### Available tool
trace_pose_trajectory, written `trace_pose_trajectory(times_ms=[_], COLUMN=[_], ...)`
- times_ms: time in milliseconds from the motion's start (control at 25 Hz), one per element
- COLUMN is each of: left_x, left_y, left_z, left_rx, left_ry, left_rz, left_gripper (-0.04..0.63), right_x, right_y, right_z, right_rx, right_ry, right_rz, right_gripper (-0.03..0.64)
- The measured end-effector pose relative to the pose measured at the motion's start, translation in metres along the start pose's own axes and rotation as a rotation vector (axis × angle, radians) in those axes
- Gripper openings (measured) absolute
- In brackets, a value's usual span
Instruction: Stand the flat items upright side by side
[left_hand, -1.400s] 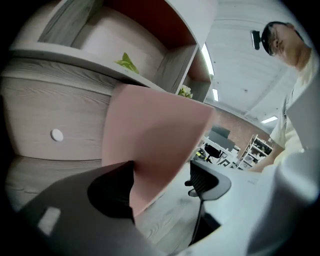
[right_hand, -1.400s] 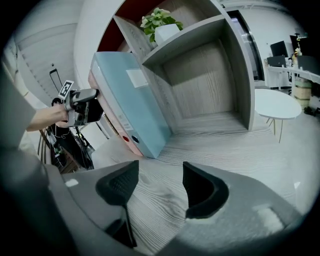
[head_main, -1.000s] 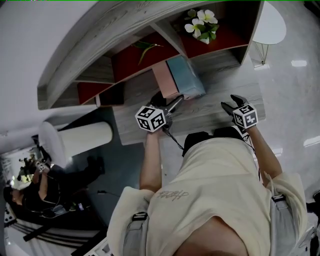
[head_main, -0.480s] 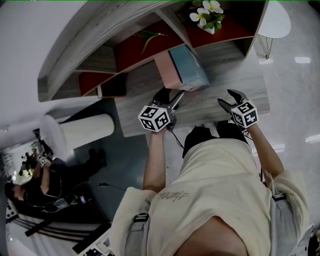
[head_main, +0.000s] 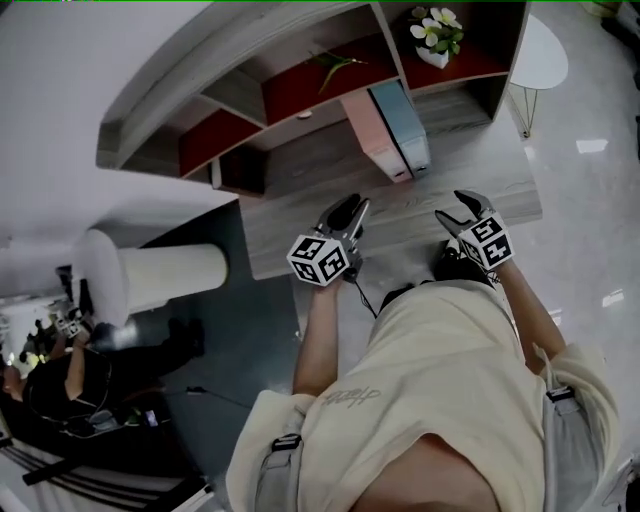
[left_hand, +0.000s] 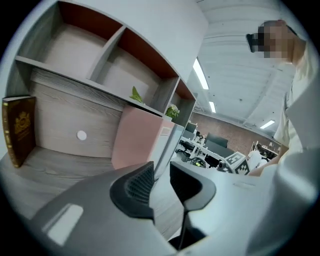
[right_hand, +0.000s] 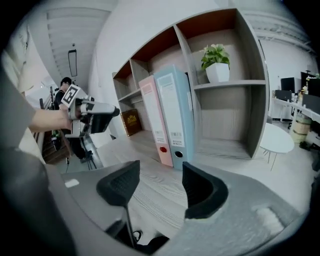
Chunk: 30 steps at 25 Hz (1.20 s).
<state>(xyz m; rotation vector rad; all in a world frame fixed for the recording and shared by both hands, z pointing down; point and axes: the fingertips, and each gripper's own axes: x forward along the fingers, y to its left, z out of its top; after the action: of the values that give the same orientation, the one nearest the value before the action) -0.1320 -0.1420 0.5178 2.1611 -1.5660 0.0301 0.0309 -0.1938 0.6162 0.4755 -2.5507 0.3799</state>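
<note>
A pink binder and a blue binder stand upright side by side on the grey wood desk, spines toward me. In the right gripper view the pink binder and the blue binder touch each other. My left gripper hovers over the desk short of the pink binder. Its jaws have just been closing, and the left gripper shows a narrow gap with nothing in it. My right gripper is to the right, and the right gripper is open and empty.
The shelf unit behind the desk holds a brown book at the left and a potted plant at the upper right. A white side table stands right of the desk. A white cylinder and a seated person are on the left.
Both grippers have drawn back from the binders toward the desk's front edge. The left jaws stand much closer together than before. The binders have stayed upright.
</note>
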Motion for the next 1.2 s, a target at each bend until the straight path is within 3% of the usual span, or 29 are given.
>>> trace_pose_trajectory(times_ms=[120,400,600,760,1200], left_x=[-0.032,-0.080,-0.101,-0.109,-0.132], left_y=[-0.004,-0.033,-0.060,-0.081,-0.100], left_z=[-0.013,-0.038,-0.024,-0.009,0.013], left_rx=[0.038,0.097,0.154,0.104,0.139], left_ry=[0.001,0.037,-0.016,-0.104,-0.148], left_rz=[0.023,-0.005,0.011,0.044,0.052], left_gripper=[0.017,0.015,0.015,0.014,0.015], right_x=[-0.021,-0.075,-0.118,-0.150,-0.180], right_y=[0.017,0.061,0.104,0.115,0.169], right_z=[0.014,0.036,0.056,0.075,0.117], right_rx=[0.044,0.109,0.124,0.180,-0.105], right_ry=[-0.074,-0.218,-0.325,-0.397,-0.424], right_rz=[-0.047,-0.155,-0.147,-0.144,-0.143], right_gripper=[0.185,0.000,0.002,0.002,0.000])
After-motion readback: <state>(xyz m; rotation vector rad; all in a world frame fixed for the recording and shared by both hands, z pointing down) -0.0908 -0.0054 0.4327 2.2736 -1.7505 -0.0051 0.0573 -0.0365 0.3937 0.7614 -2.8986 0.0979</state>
